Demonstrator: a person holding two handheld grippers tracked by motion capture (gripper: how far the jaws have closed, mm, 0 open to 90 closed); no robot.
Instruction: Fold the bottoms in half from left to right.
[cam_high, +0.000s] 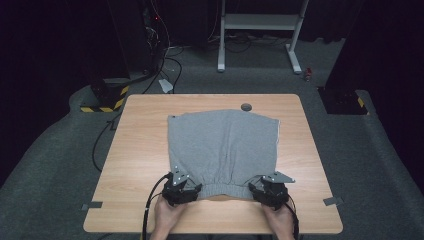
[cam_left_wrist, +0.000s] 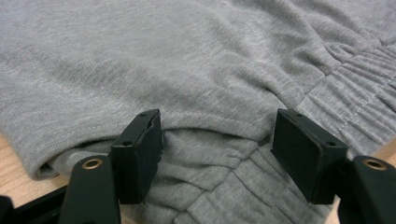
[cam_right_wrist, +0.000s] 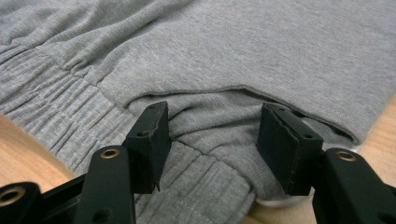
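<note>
grey shorts (cam_high: 222, 147): flat, waistband gathered | left gripper (cam_high: 181, 189), right gripper (cam_high: 268, 191): fingers released

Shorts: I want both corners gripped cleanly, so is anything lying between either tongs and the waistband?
Nothing visible: the left tongs and right tongs stand open right at the shorts' waistband.

Both grippers (cam_high: 181, 188) (cam_high: 270, 191) are looking all black, brass screw holes showing near the flat rectangular fingers (cam_left_wrist: 138, 156), grey three-cornered plates on top, black cables trailing.
</note>
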